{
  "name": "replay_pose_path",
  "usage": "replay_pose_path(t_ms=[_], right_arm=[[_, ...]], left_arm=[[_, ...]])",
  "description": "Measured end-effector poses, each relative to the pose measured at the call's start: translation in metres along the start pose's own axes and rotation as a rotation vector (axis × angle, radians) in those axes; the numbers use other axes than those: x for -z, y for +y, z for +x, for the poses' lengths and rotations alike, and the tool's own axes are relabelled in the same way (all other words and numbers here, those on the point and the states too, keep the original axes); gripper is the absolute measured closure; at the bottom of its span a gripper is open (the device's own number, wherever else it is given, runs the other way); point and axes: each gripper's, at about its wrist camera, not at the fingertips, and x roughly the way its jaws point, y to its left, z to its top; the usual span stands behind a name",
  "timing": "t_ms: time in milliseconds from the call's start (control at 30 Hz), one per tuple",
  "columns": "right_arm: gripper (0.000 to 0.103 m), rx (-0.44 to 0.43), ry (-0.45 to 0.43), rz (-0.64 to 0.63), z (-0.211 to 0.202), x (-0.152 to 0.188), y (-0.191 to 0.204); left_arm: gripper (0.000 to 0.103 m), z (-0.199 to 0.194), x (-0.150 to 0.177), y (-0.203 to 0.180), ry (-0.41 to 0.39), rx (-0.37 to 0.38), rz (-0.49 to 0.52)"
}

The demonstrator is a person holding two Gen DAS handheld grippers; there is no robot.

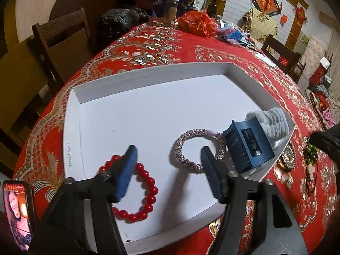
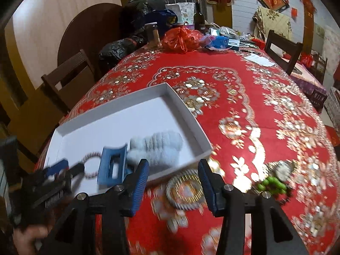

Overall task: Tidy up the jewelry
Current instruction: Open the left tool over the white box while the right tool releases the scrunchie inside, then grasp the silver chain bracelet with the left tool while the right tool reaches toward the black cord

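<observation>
My left gripper [image 1: 168,151] stands open over the white tray [image 1: 148,70], with nothing between its pads. A red bead bracelet [image 1: 148,182] lies on the tray floor, partly hidden behind the left finger. Further right in the tray are a braided hair tie [image 1: 187,161], a blue hair claw [image 1: 246,146] and a fluffy white scrunchie [image 1: 269,121]. My right gripper [image 2: 173,163] is open and empty above the tablecloth, just off the tray's [image 2: 191,123] near right corner. A gold bangle [image 2: 184,191] lies on the cloth below it. A green bead bracelet [image 2: 274,184] and a watch [image 2: 283,169] lie to its right.
The table wears a red floral cloth [image 2: 244,110]. Bags, a jar [image 1: 170,10], a bottle [image 2: 199,14] and papers crowd its far end. Wooden chairs [image 2: 70,78] stand on the left and far right. A lit phone [image 1: 18,214] sits at the near left edge.
</observation>
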Motion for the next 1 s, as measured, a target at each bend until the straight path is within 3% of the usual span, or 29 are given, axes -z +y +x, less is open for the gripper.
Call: replay_pose_path(t_ms=[100, 233, 333, 467, 667, 767, 900, 1000], right_arm=[[0.055, -0.006, 0.005, -0.022, -0.025, 0.018, -0.009], [0.042, 0.04, 0.015, -0.024, -0.052, 0.051, -0.028], [0.042, 0.077, 0.025, 0.016, -0.064, 0.076, -0.046], [0.042, 0.138, 0.039, 0.115, -0.07, 0.098, -0.068], [0.04, 0.135, 0.06, 0.216, -0.066, 0.103, -0.082], [0.04, 0.146, 0.075, 0.244, -0.062, 0.105, -0.087], [0.039, 0.107, 0.137, 0.282, -0.049, 0.112, -0.09], [0.039, 0.148, 0.169, 0.256, -0.041, 0.114, -0.086]], left_arm=[[0.032, -0.008, 0.0, 0.0, -0.021, -0.005, 0.001], [0.032, -0.021, 0.001, -0.005, -0.034, 0.003, 0.001], [0.026, -0.038, 0.006, -0.02, -0.063, 0.032, 0.02], [0.023, -0.063, 0.027, -0.058, -0.083, 0.11, 0.122], [0.023, -0.077, 0.077, -0.1, -0.059, 0.242, 0.285], [0.023, -0.056, 0.087, -0.101, 0.028, 0.216, 0.282], [0.023, -0.044, 0.088, -0.098, 0.066, 0.183, 0.269], [0.022, -0.04, 0.087, -0.099, 0.083, 0.183, 0.267]])
